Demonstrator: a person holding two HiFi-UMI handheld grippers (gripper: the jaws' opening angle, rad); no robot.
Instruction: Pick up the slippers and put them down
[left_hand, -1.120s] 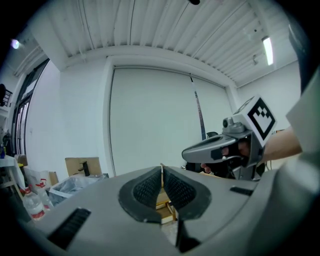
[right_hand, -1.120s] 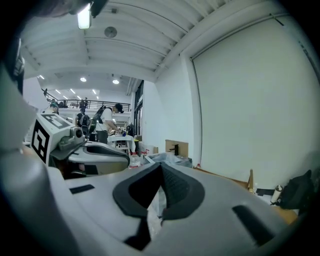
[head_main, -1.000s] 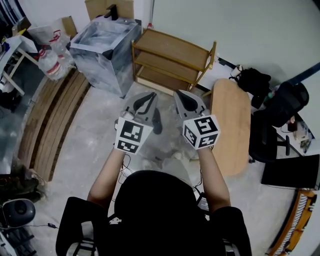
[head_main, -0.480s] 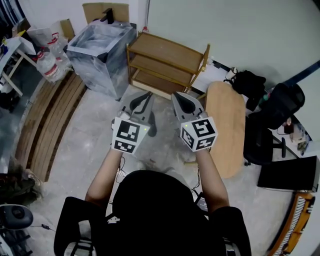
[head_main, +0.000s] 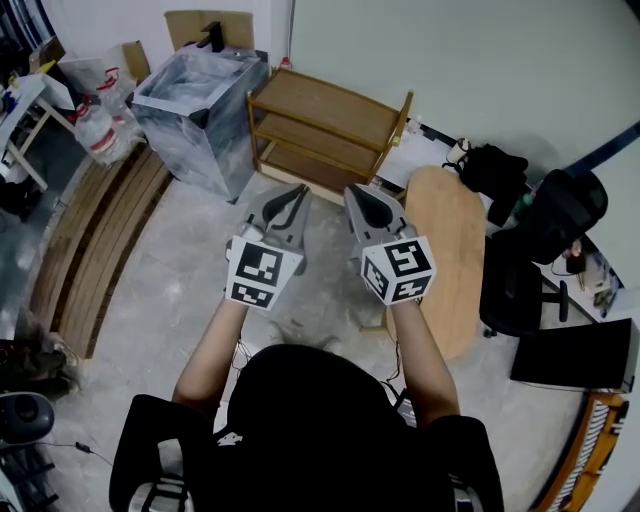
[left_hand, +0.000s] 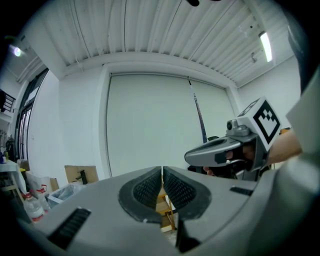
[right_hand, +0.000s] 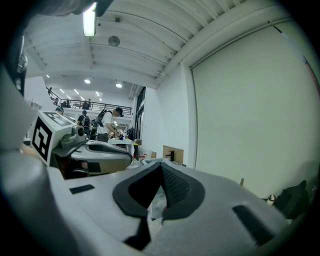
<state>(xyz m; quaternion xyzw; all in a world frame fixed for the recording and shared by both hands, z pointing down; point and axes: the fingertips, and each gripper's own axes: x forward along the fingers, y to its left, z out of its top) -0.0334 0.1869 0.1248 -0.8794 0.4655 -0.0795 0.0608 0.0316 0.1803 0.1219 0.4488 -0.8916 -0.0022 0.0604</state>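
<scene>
**Surroundings only: shelf ahead, table right, clutter left**

- Three-tier wooden shelf rack (head_main: 330, 125) stands straight ahead of the jaws, against the white wall (head_main: 480, 60). Shelves look bare.
- Grey plastic-wrapped box (head_main: 200, 105) is ahead and left of the jaws, just beside the rack. Cardboard sheet (head_main: 210, 25) stands behind it.
- Clear bags with bottles (head_main: 95, 125) sit further left; wooden slats (head_main: 100, 240) lie on the floor well left of the jaws.
- Oval wooden tabletop (head_main: 450, 255) is just right of the jaws.
- Black bag (head_main: 495, 170) and black office chair (head_main: 545, 230) are beyond the tabletop, further right.
- Concrete floor (head_main: 170, 330) is below the jaws, patchy.
- In the right gripper view, a ceiling strip light (right_hand: 90, 22) is above the jaws and people (right_hand: 112, 120) are far off to their left.
</scene>
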